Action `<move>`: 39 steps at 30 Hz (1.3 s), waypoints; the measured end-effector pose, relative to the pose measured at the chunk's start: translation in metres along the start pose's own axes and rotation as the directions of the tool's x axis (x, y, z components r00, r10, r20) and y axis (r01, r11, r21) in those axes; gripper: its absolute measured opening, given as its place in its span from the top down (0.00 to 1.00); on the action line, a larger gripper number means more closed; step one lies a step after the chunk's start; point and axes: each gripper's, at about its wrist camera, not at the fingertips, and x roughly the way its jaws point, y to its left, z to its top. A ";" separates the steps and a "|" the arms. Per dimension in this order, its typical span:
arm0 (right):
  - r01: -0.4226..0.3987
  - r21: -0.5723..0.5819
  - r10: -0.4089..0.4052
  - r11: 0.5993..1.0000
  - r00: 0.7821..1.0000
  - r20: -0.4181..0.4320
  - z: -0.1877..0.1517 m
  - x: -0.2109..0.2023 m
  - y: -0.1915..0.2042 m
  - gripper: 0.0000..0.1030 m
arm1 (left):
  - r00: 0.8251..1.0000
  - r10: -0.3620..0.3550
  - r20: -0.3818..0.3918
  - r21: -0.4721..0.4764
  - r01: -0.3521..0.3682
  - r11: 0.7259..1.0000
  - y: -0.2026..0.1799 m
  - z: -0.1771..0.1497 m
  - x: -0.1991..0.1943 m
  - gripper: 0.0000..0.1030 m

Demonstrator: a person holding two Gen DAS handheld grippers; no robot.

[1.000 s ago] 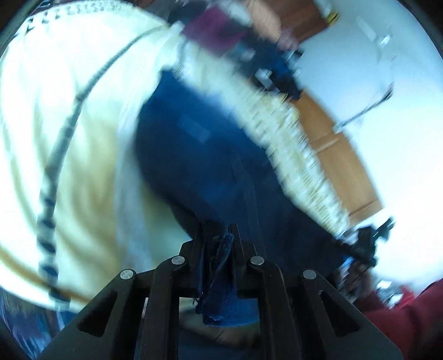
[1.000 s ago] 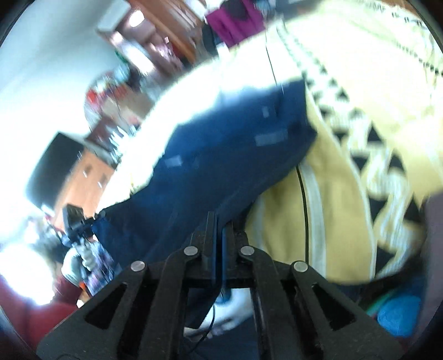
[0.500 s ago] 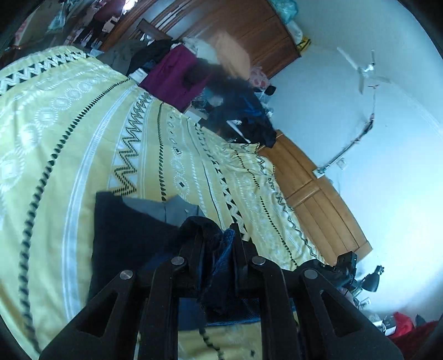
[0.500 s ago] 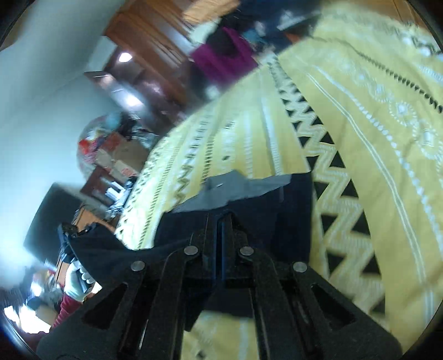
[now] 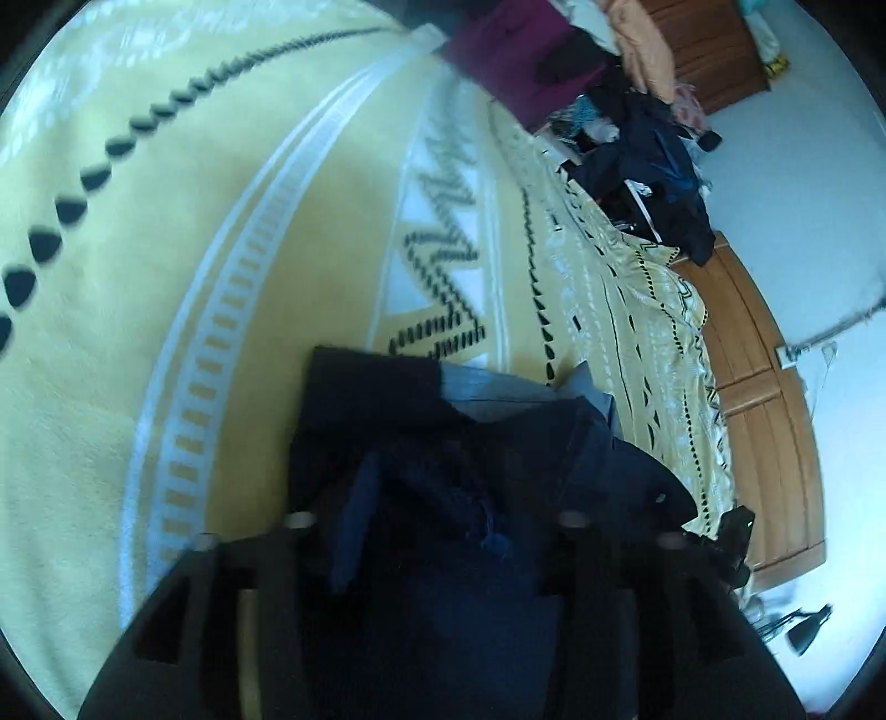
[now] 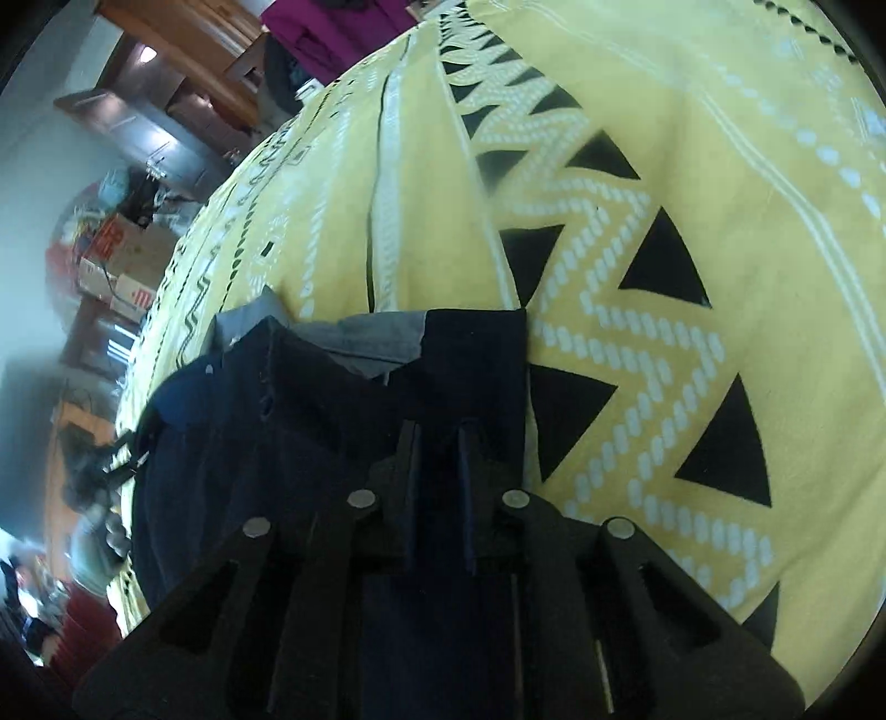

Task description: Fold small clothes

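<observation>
A dark navy garment [image 5: 498,443] with a grey inner lining lies on the yellow patterned bedspread [image 5: 221,221], folded over on itself. My left gripper [image 5: 437,498] is low over its near edge with the jaws spread wide. Bunched navy cloth lies between them and hides the fingertips. In the right wrist view the same garment [image 6: 277,415] lies flat on the bedspread [image 6: 664,221]. My right gripper [image 6: 439,437] sits at its near right corner, fingers a little apart, with dark cloth lying in the gap.
A heap of dark clothes [image 5: 642,144] and a maroon cloth [image 5: 515,50] lie at the far end of the bed. Wooden cabinets [image 5: 764,415] run along the bed's right side. Cardboard boxes [image 6: 122,260] stand on the floor beyond the bed.
The garment went from being held up and stretched to lying on the bedspread. Both grippers came down to the bed, and their jaws have parted, the left more widely.
</observation>
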 end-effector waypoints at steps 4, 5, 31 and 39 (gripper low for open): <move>-0.015 -0.014 0.015 1.000 1.000 0.000 -0.006 -0.010 0.003 0.83 | 0.995 0.024 0.096 0.063 -0.030 0.998 -0.020 0.004 -0.033 0.23; -0.015 -0.021 0.015 1.000 1.000 -0.014 -0.004 -0.003 0.001 0.83 | 0.994 0.014 0.112 0.069 -0.022 0.997 -0.021 0.004 -0.039 0.21; -0.026 -0.156 0.023 0.987 1.000 -0.019 -0.114 -0.057 0.019 0.91 | 0.996 -0.089 0.005 0.230 0.086 0.969 -0.010 -0.124 -0.095 0.28; 0.031 -0.155 -0.012 0.987 0.992 0.126 -0.109 -0.078 0.016 0.42 | 0.989 -0.151 -0.008 0.216 0.149 0.965 -0.008 -0.124 -0.097 0.28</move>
